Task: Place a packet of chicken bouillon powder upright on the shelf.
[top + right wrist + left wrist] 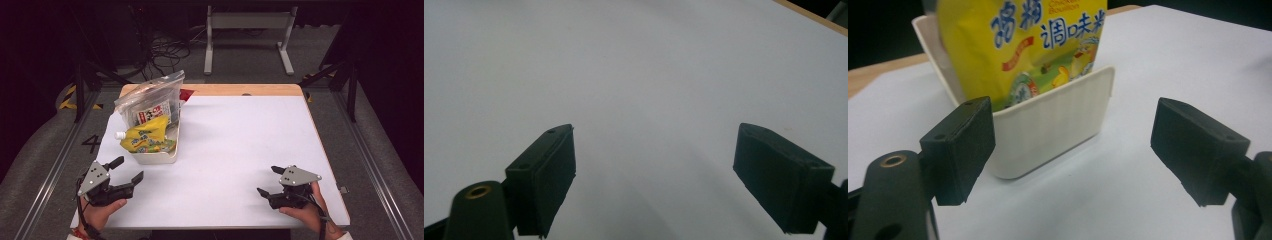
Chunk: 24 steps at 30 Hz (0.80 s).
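White tub (159, 156) sits on the left half of the white table (240, 145), just ahead of the left gripper (131, 170). Ribbed walls, rounded corners, open top.

Contents, nearest first: a yellow spouted pouch (146, 136) printed with blue characters, leaning over the tub's left rim so its white cap (119, 135) hangs outside. Behind it a clear zip bag (150, 102) stands tall, a red-and-white label showing through the plastic. A red item (186, 94) peeks out behind the bag at the table's far edge; too little shows to say what it is.

In the left gripper view the tub's near corner (1058, 130) lies close ahead of the jaws, nearer the left-hand one, with the pouch (1023, 45) rising above the rim. Nothing sits between the pads.

Left gripper: low over the near-left corner of the table, held by a hand (102, 210) coming in from the bottom edge, aimed toward the tub. Jaws stand wide apart, gripping nothing.

Right gripper (267, 182): near-right part of the table, well apart from the tub, held by the other hand (305, 210), pointing left across bare tabletop. Jaws spread wide, nothing held.
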Each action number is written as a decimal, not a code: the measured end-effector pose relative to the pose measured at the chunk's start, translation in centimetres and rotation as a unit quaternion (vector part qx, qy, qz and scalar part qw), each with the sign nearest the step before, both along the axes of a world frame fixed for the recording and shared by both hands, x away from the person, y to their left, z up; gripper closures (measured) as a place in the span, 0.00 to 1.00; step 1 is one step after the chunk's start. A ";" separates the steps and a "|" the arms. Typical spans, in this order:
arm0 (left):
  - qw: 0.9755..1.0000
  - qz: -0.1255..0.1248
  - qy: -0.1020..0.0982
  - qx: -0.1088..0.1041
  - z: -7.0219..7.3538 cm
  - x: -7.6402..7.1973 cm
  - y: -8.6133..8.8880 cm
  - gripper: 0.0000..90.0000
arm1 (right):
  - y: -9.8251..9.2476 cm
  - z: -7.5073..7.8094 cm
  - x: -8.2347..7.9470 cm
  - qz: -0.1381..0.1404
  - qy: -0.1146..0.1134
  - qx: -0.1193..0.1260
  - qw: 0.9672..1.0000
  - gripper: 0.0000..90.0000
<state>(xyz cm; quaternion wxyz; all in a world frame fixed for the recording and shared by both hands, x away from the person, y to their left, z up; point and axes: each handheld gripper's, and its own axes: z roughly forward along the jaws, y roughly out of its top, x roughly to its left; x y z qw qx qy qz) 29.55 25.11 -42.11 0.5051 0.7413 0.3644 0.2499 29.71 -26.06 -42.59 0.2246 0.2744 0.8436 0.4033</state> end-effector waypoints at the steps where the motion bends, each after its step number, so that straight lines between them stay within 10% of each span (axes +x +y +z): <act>1: 1.000 -0.004 -0.001 0.007 -0.1 0.0 -0.4 0.19 | -0.1 0.1 0.0 -0.001 -0.003 -0.001 1.000 0.19; 24: 0.998 -0.060 0.010 0.027 -0.6 0.3 -3.4 0.17 | -1.2 0.9 -0.9 -0.021 -0.025 -0.004 0.999 0.18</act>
